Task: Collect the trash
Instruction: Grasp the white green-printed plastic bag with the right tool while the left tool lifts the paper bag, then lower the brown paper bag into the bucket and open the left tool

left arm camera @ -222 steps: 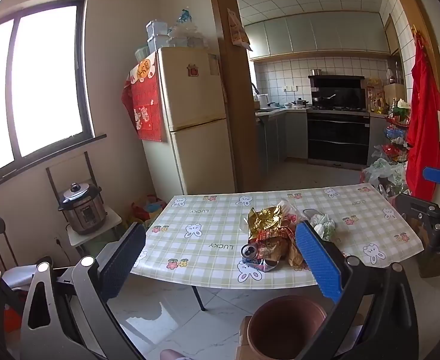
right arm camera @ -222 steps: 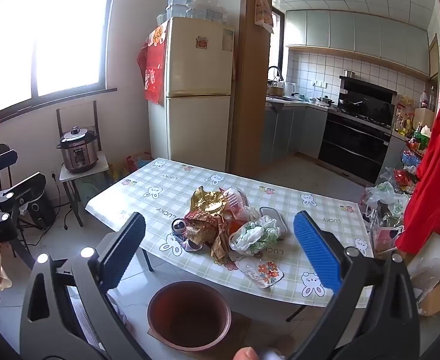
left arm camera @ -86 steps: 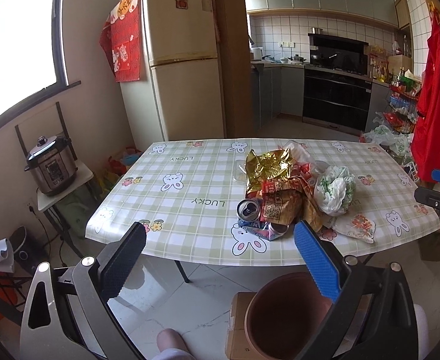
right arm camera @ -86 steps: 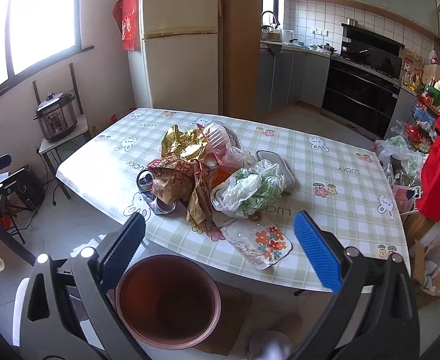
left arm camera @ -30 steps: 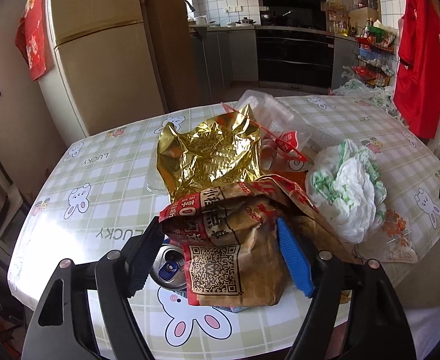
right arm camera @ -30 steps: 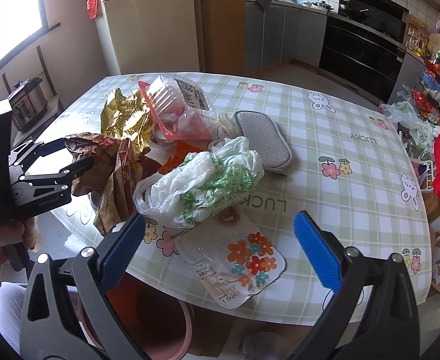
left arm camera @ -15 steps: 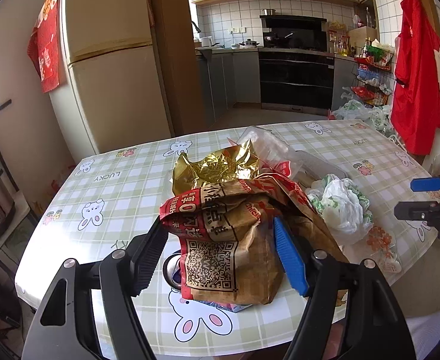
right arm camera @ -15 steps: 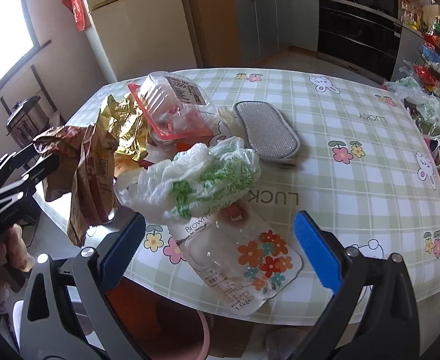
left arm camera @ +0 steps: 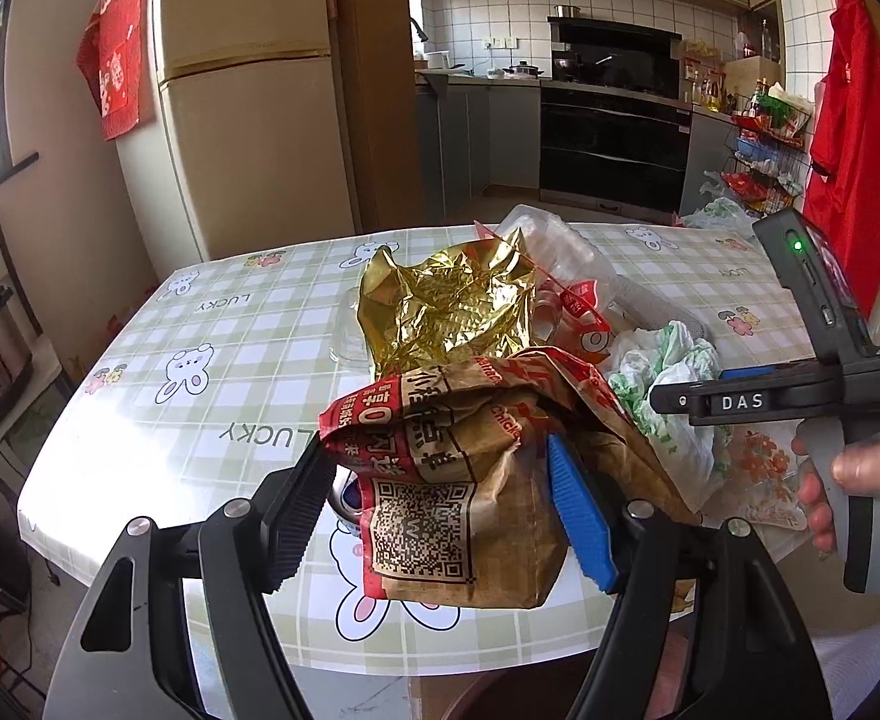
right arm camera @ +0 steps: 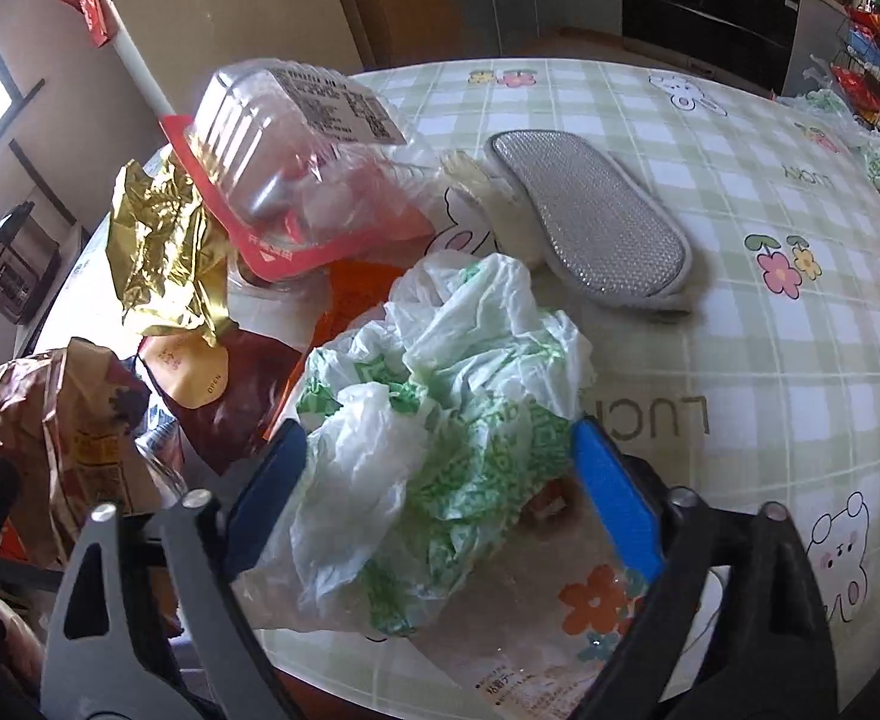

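A trash pile lies on the checked table (left arm camera: 248, 360). My left gripper (left arm camera: 440, 498) is shut on a brown paper food bag (left arm camera: 470, 516) with a QR code and holds it above the table's front edge; the bag also shows at the left of the right wrist view (right arm camera: 62, 420). My right gripper (right arm camera: 440, 480) stands open around a crumpled white-and-green plastic bag (right arm camera: 440, 396), its pads at either side. That plastic bag also shows in the left wrist view (left arm camera: 668, 384), with the right gripper's body (left arm camera: 800, 396) beside it.
A gold foil wrapper (left arm camera: 446, 306), a clear plastic clamshell on a red tray (right arm camera: 296, 162), a grey mesh pad (right arm camera: 590, 228) and a flowered clear pouch (right arm camera: 590, 618) lie on the table. A can (left arm camera: 344, 495) sits behind the paper bag. A reddish bin rim (left arm camera: 500, 696) shows below the table edge.
My left gripper has lifted the paper bag up off the pile and pulled it back. My right gripper has moved in and down around the white-and-green plastic bag.
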Demonstrator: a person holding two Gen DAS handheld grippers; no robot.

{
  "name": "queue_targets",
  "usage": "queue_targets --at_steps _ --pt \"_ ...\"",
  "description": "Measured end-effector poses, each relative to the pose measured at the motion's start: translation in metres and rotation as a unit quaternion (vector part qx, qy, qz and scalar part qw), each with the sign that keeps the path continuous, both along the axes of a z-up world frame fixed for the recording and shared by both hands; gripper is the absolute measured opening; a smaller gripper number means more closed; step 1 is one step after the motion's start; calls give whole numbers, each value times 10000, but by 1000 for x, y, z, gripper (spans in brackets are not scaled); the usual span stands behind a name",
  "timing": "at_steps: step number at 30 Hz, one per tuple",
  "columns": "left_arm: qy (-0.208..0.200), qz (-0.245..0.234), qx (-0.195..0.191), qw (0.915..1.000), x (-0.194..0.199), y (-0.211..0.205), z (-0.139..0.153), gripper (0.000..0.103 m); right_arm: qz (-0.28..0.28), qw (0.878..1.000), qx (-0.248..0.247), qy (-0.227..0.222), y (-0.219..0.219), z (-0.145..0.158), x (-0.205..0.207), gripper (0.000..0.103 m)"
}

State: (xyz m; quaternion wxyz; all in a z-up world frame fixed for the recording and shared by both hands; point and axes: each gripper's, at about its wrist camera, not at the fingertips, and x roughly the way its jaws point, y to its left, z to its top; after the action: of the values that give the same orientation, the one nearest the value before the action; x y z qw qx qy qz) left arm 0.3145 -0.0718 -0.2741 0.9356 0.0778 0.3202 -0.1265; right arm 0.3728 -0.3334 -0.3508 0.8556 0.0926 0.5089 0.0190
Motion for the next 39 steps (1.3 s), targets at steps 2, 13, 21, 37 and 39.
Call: queue_targets --at_steps 2,13,21,37,39 --pt "-36 34 -34 10000 -2 3 4 69 27 10000 -79 -43 -1 1 -1 66" --pt "-228 456 -220 9985 -27 35 30 69 -14 9978 -112 -653 -6 41 -31 29" --pt "-309 683 -314 9967 -62 61 53 70 216 9921 -48 -1234 13 82 -72 25" --pt "-422 798 -345 9953 -143 85 84 70 515 9800 37 -1923 37 145 -160 25" --pt "-353 741 -354 9960 -150 84 84 70 524 9788 55 -1978 37 151 -171 25"
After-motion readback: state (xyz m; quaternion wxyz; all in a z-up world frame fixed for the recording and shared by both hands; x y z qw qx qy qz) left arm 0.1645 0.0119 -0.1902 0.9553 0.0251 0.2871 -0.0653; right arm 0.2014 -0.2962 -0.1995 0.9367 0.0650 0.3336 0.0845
